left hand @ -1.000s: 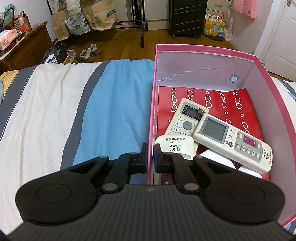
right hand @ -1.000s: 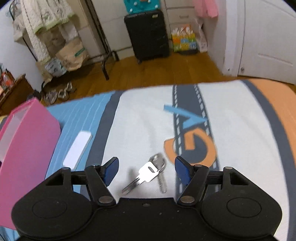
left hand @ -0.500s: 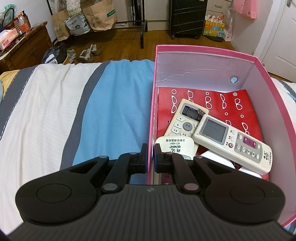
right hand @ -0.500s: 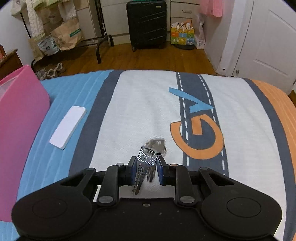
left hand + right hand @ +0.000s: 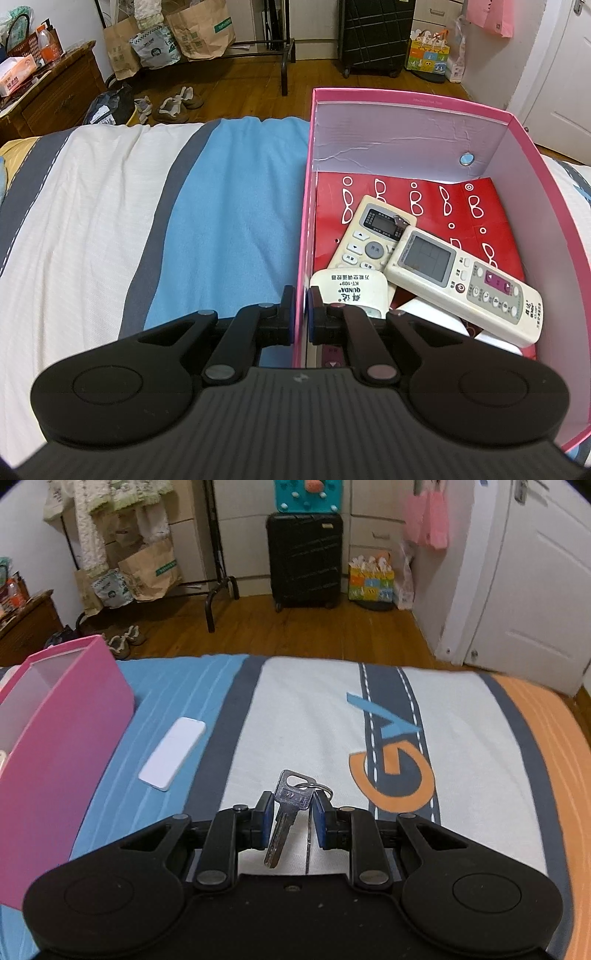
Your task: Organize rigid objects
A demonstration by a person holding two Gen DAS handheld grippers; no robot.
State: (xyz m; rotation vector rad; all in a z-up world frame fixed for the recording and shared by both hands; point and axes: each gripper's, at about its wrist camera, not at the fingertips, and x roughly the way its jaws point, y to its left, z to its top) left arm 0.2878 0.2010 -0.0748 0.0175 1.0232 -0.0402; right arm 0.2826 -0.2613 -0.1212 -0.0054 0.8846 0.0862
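Box (image 5: pixel 308 192): pink outside, pale lilac inside.
Liner (image 5: pixel 439 206): red, white spectacle motifs.
Remotes (image 5: pixel 461 280): cream, grey screens.
Keys (image 5: pixel 288 812): silver.
Bedspread (image 5: pixel 110 206): white, blue, grey stripes; orange edge.
Pads (image 5: pixel 266 821): blue.

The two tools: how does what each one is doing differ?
The left tool pinches the pink box by its thin side wall; the right tool grips a bunch of keys. The box rests on the bed; the keys look lifted, blades dangling. Both are shut on something.
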